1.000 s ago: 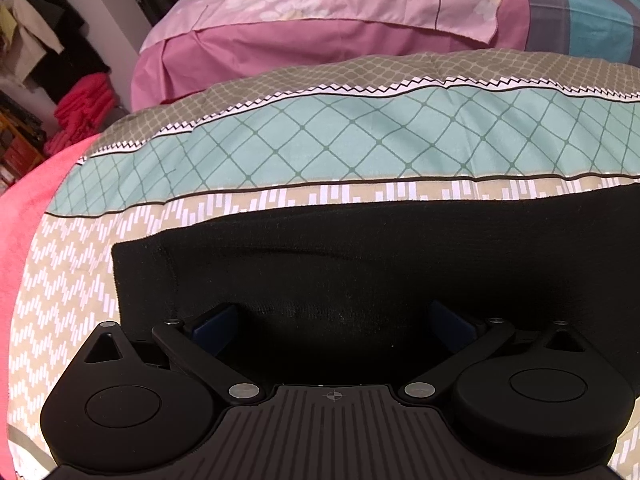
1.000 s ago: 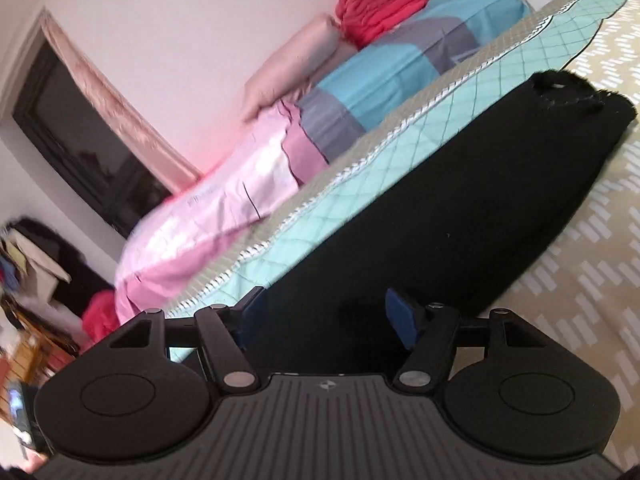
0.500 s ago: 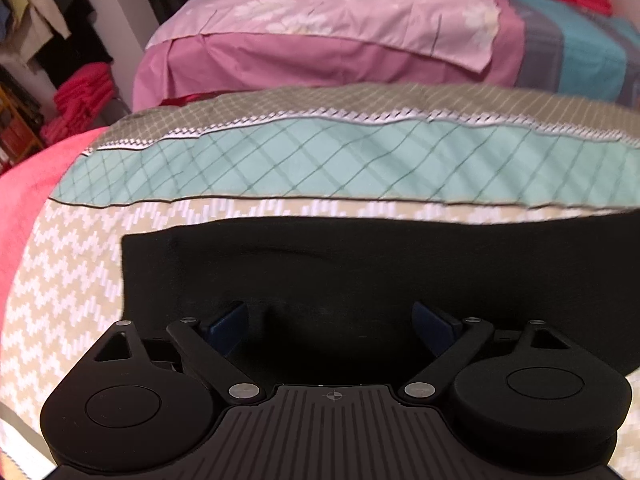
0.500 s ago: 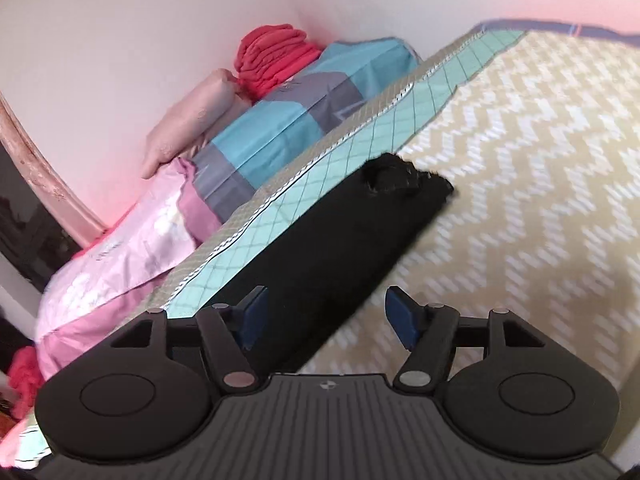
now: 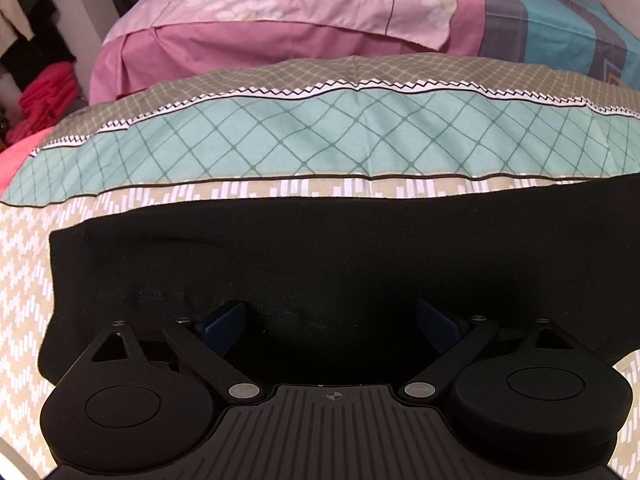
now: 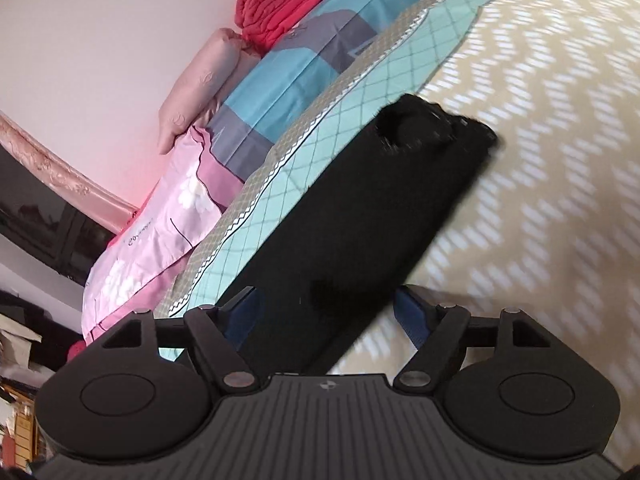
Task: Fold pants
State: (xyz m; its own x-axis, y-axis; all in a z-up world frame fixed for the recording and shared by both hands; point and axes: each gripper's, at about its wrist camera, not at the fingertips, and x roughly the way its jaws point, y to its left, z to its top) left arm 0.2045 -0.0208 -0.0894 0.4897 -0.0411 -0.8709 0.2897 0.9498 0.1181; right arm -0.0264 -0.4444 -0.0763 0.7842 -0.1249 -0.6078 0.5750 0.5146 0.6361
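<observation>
The black pants lie as a long flat strip across the patterned bed sheet. In the right wrist view the pants run away from me to a bunched, frayed end. My left gripper is open, low over the near edge of the pants by their left end, holding nothing. My right gripper is open and empty, above the near part of the strip, its blue pads either side of the cloth.
Pink bedding and a blue-grey quilt are piled behind the sheet's teal band. Red folded cloth and a pink pillow sit against the wall. Clothes are stacked at far left.
My right gripper swung and lifted off the pants, then came back closer over them. My left gripper shifted slightly and stays over the near edge. Both stay open.
</observation>
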